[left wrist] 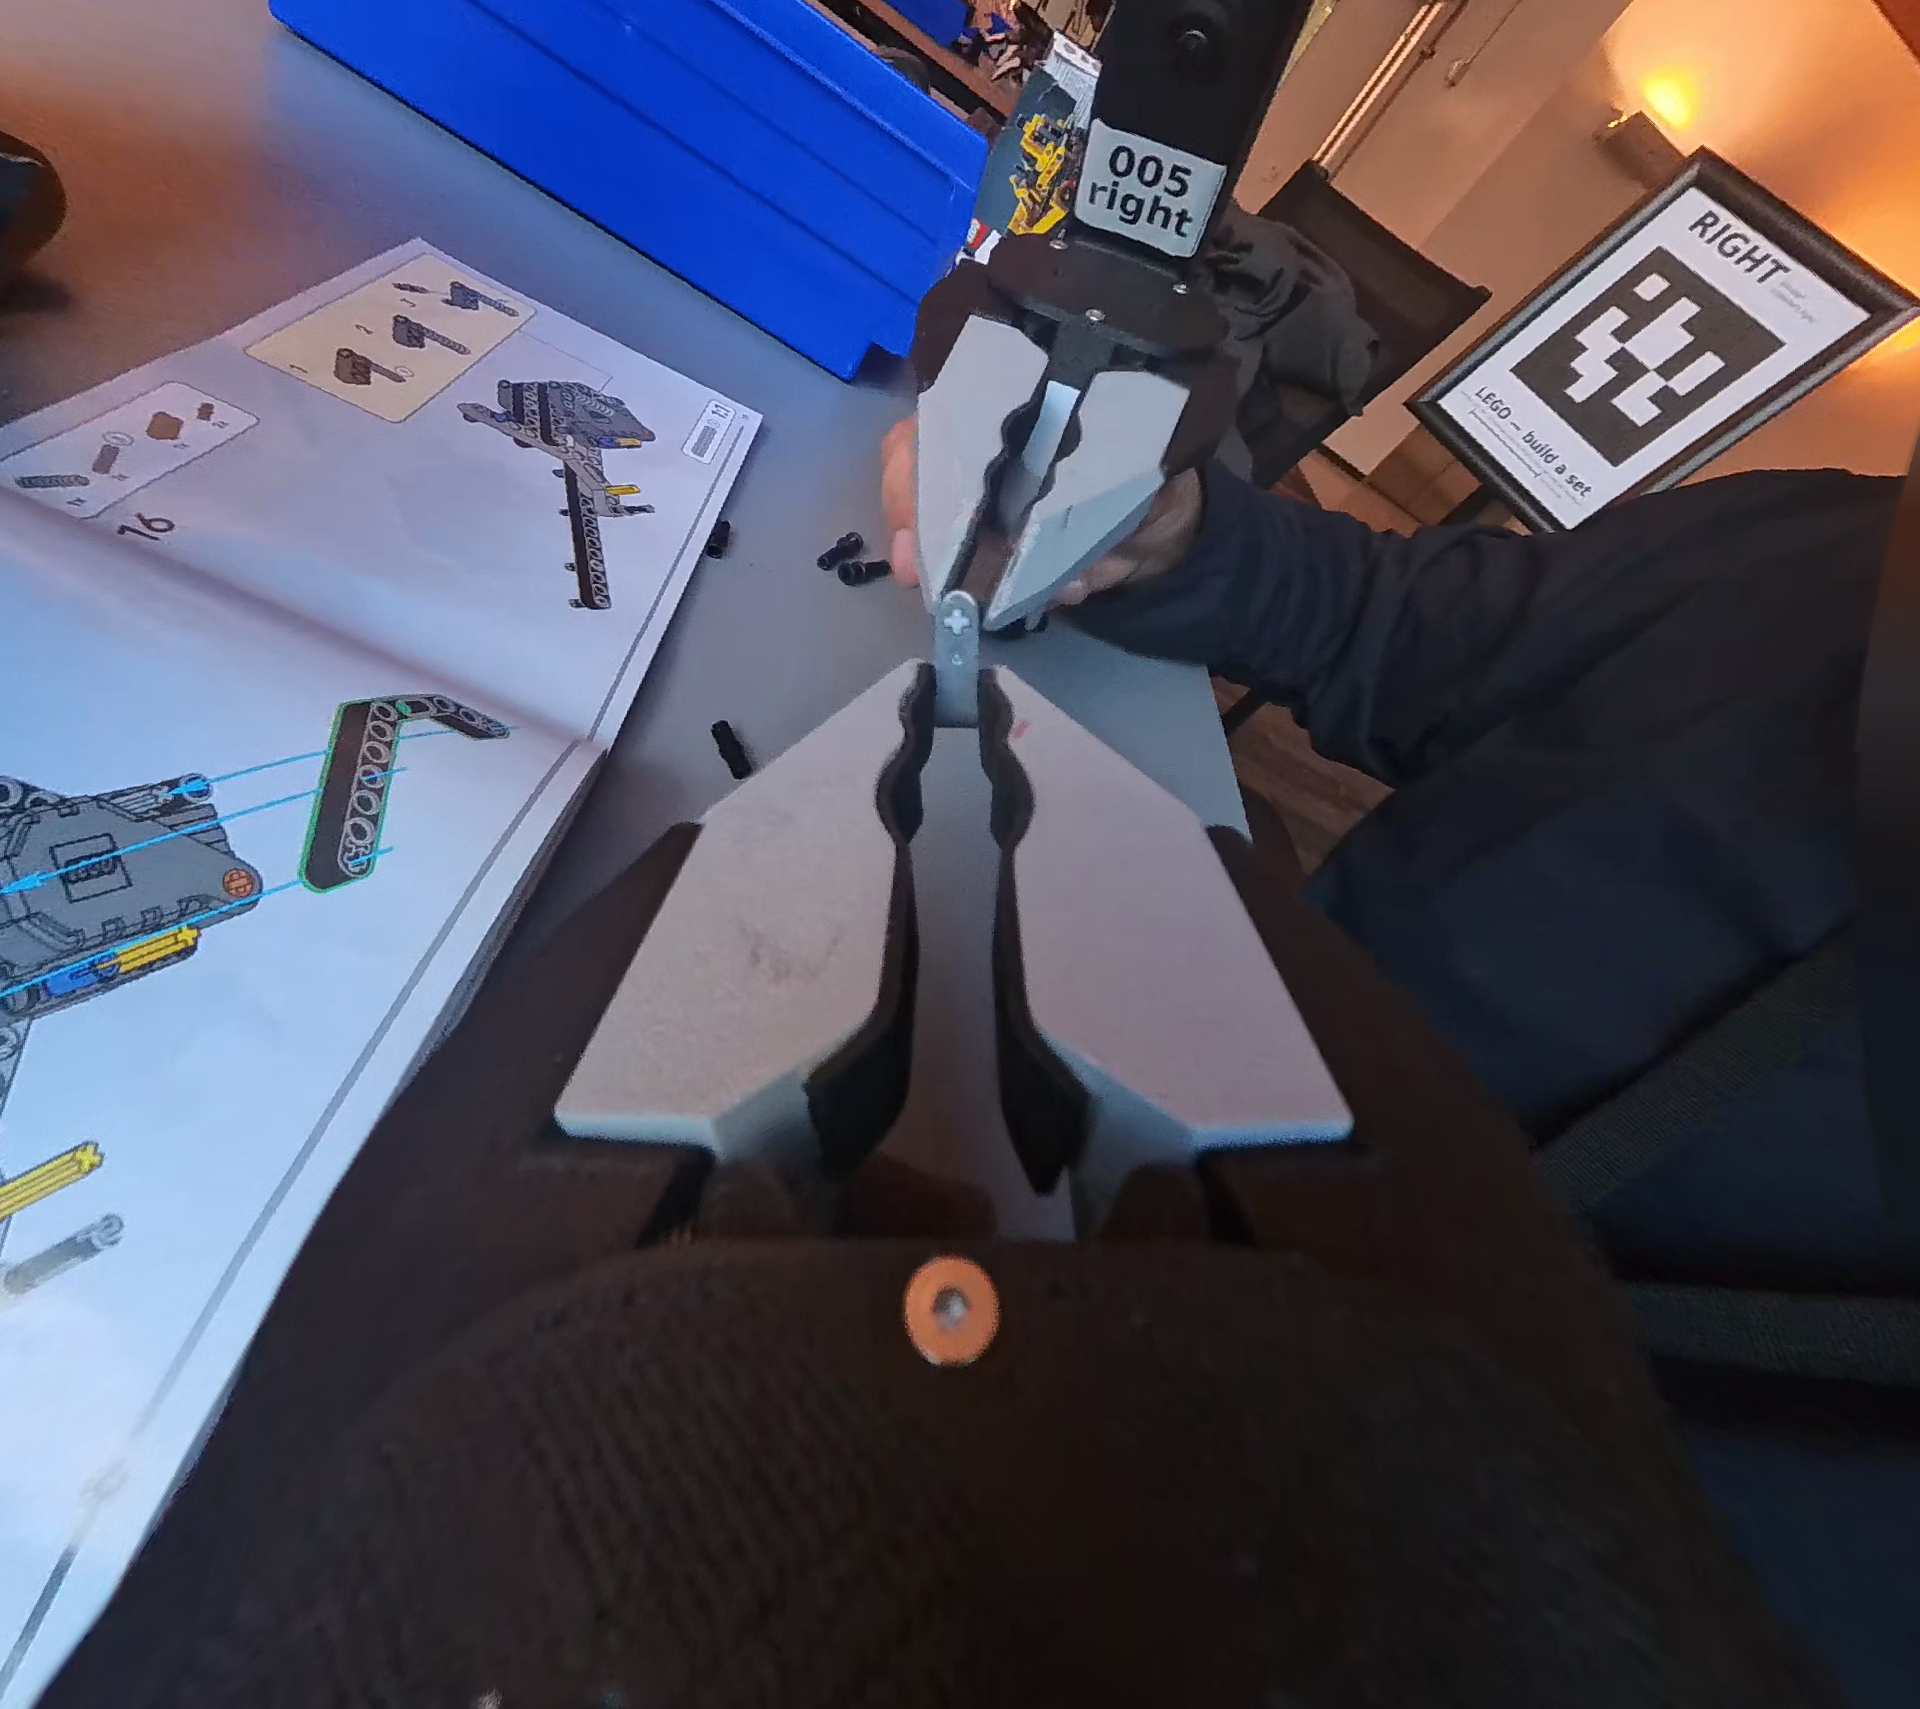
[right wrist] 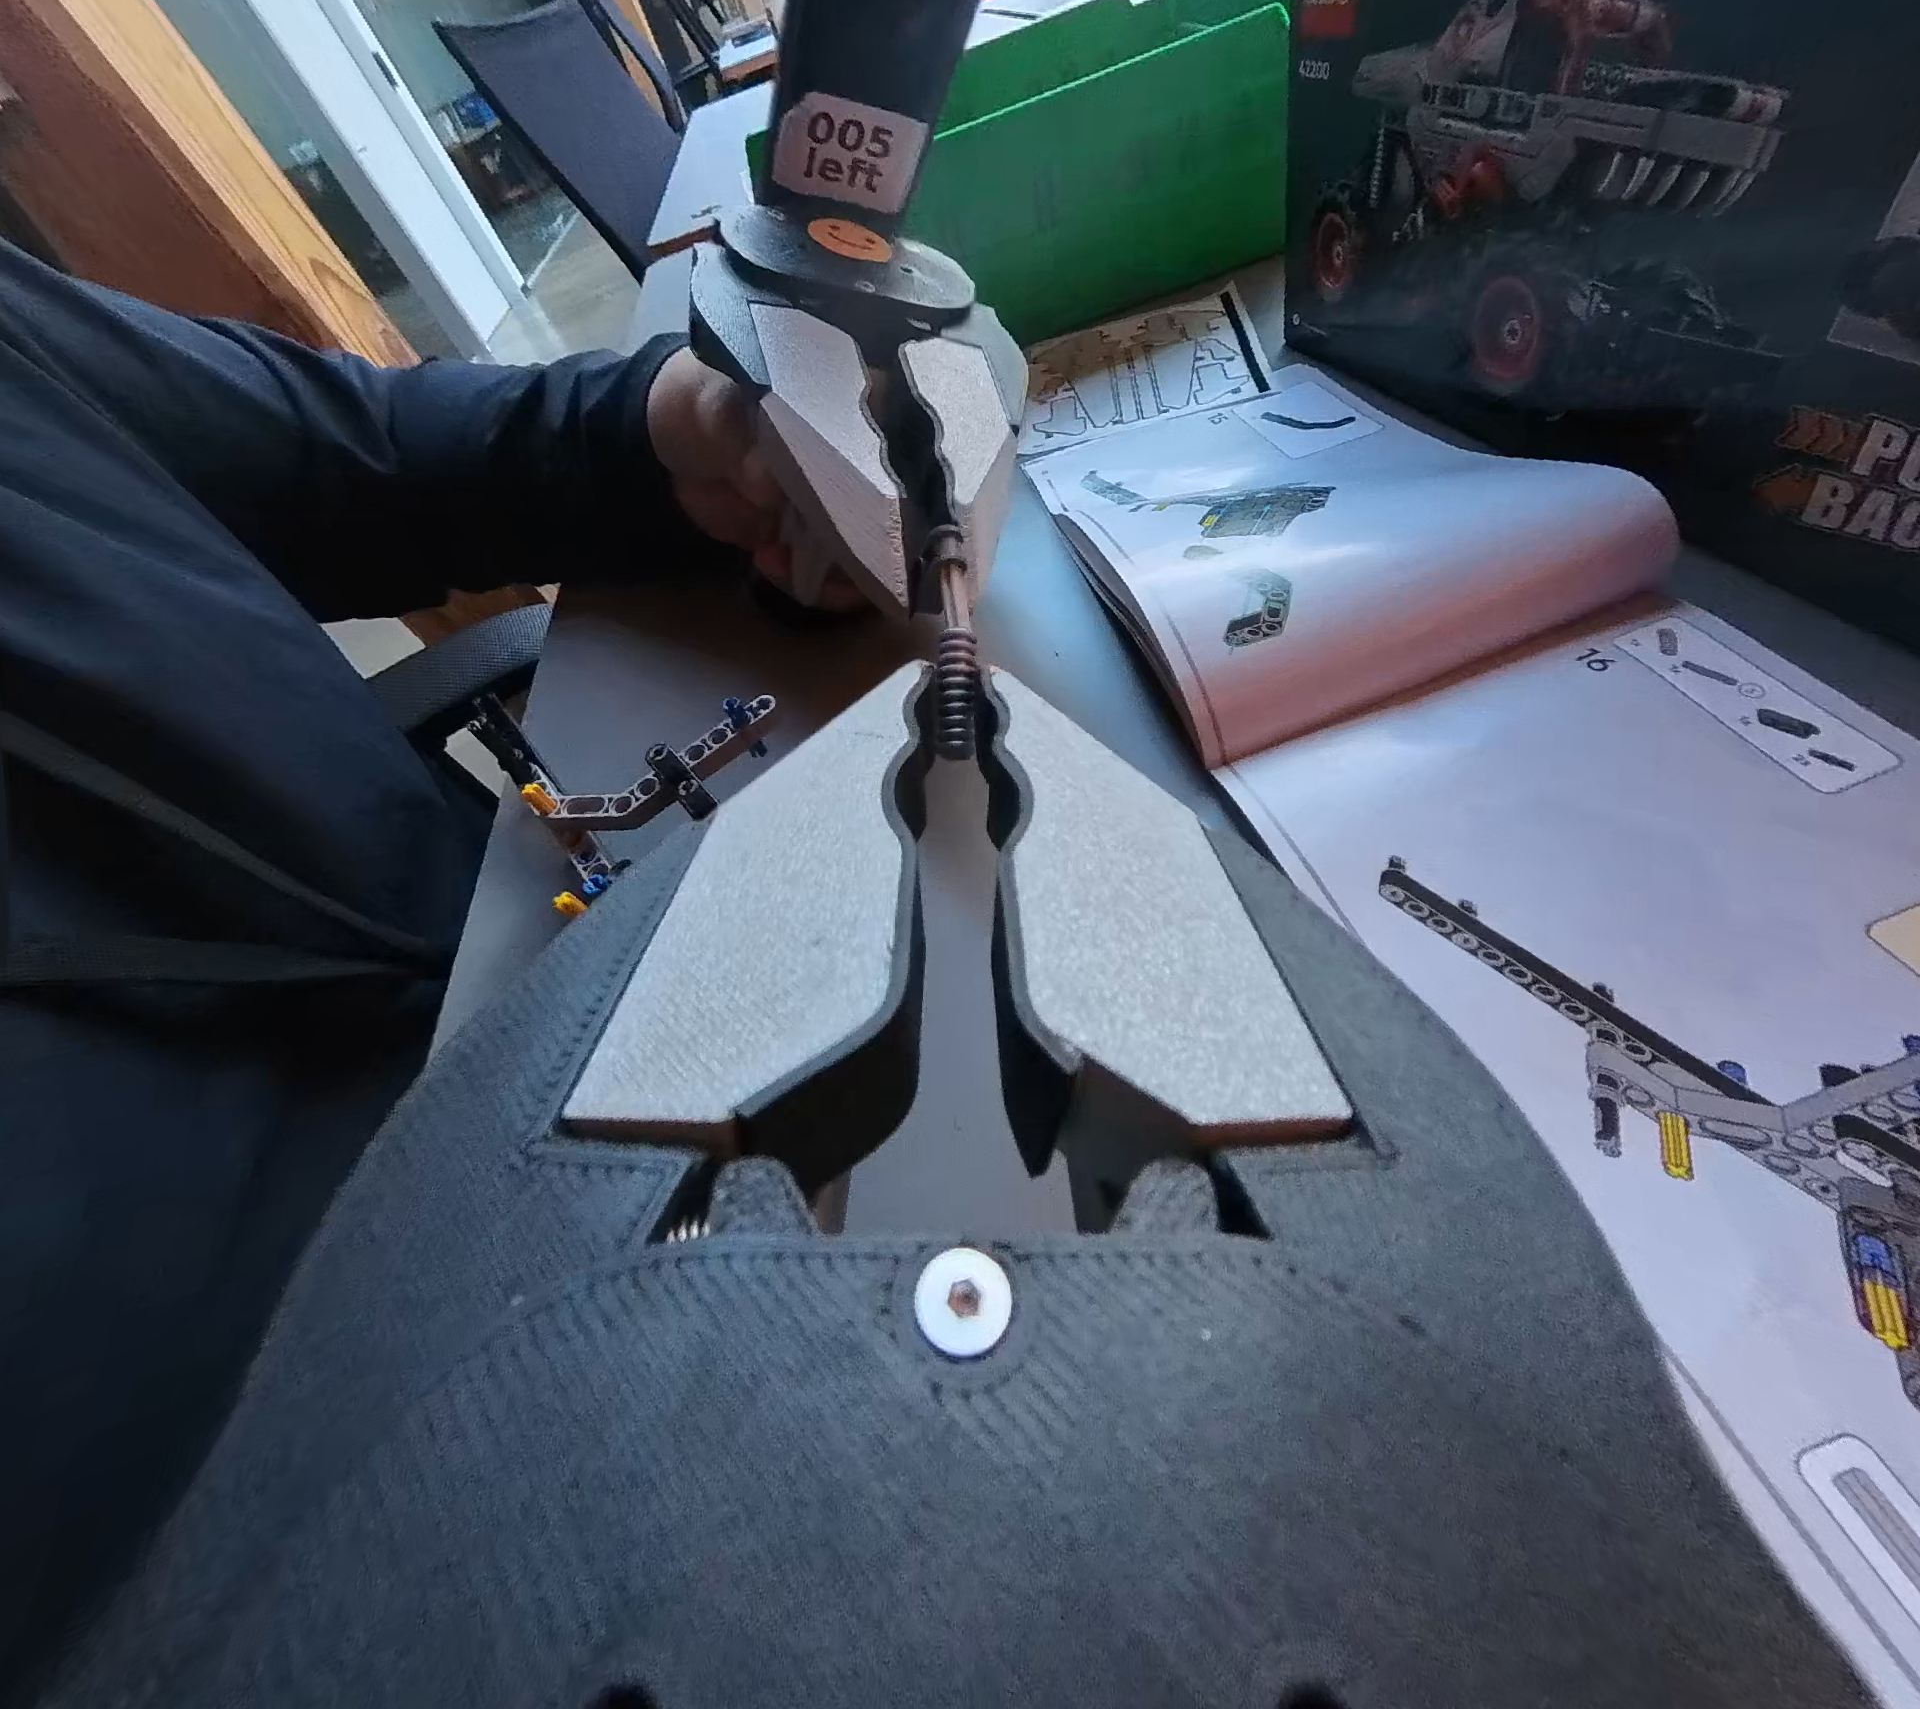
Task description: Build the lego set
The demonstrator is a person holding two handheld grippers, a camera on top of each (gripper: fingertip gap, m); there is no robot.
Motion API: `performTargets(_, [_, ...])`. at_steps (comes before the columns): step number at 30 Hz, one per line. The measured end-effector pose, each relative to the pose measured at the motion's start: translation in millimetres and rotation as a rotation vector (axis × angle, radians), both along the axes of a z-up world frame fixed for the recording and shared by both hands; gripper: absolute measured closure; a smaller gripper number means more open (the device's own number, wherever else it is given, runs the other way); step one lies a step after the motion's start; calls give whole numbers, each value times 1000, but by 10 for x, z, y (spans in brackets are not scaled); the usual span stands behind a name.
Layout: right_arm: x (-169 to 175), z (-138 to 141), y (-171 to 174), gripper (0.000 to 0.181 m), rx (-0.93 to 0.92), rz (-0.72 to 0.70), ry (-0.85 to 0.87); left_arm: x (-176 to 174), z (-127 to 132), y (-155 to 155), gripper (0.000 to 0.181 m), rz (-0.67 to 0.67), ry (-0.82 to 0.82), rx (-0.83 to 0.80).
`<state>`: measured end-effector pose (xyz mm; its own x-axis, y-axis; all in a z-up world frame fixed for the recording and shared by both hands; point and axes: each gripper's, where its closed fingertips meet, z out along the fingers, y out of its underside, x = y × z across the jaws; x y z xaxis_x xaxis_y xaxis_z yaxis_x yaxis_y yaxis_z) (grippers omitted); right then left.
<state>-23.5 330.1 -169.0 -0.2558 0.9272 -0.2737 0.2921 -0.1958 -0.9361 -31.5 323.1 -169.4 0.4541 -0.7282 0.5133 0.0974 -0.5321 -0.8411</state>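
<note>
A small grey shock-absorber piece (left wrist: 957, 651) with a coil spring (right wrist: 957, 703) is held between both grippers, above the table. My left gripper (left wrist: 957, 695) is shut on its grey end, which has a cross-shaped hole. My right gripper (right wrist: 956, 695) is shut on the spring end. The two grippers meet tip to tip. The right gripper (left wrist: 968, 605) faces me in the left wrist view. The left gripper (right wrist: 928, 589) faces me in the right wrist view. A partly built beam assembly (right wrist: 644, 786) with yellow and blue pins lies on the table below left.
The open instruction booklet (left wrist: 312, 620) (right wrist: 1507, 724) lies on the grey table. Loose black pins (left wrist: 852, 563) lie near it. A blue bin (left wrist: 582, 59), a green bin (right wrist: 1112, 153) and the set's box (right wrist: 1600, 153) stand behind. A framed marker sign (left wrist: 1662, 350) stands right.
</note>
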Motion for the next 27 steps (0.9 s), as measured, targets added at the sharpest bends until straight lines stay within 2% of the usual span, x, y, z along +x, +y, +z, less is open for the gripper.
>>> performTargets(4, [5,48,-38,178,22,17,34,28,18,-44,174,-37,-39,-27])
performTargets(7, [5,-20,-55,178,101,18,3,32,-36,-60,174,-48,2,-37])
performTargets(12, [-14,-209,-117,177,276,27,-79,22,-207,-115,175,-78,127,-77])
performTargets(16, [-3,-426,-134,178,426,37,-192,-1,-417,-202,175,-137,212,-185])
performTargets(19, [27,-632,-61,177,551,22,-304,-67,-521,-130,174,-82,305,-180])
performTargets(22, [47,-744,-66,177,585,39,-367,-171,-725,-108,174,-51,481,-184])
performTargets(27, [44,-753,-49,177,591,26,-376,-118,-708,-150,174,-97,401,-263])
